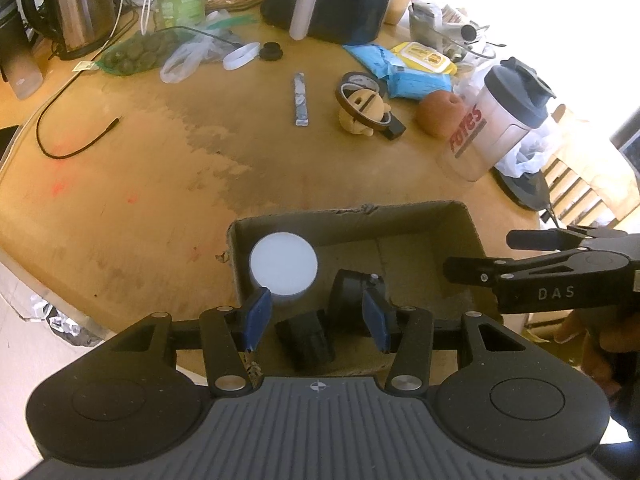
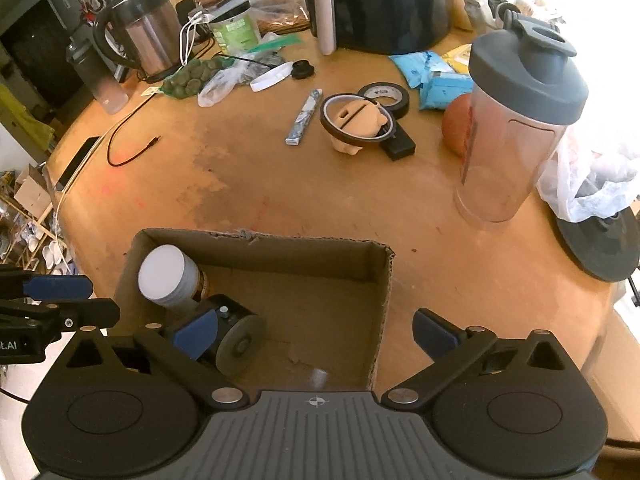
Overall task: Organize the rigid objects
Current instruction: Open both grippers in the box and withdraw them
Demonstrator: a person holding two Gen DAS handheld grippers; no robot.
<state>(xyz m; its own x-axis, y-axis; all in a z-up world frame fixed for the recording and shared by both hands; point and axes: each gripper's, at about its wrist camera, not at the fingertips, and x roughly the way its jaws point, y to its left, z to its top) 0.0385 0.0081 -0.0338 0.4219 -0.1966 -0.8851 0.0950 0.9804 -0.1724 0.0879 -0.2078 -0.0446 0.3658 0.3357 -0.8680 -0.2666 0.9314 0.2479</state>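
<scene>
Matt cardboard box (image 2: 256, 246); worn wooden table (image 2: 280, 184)

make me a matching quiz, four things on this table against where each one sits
Things:
1. white-lidded jar
2. shaker bottle
3. kettle
4. tape ring

Places:
A. far left of the table, by the cables
B. standing in the cardboard box, left corner
C. mid-table, beside the tan figure
D. right side of the table, upright, near a plastic bag

Pairs: 1-B, 2-D, 3-A, 4-C
</scene>
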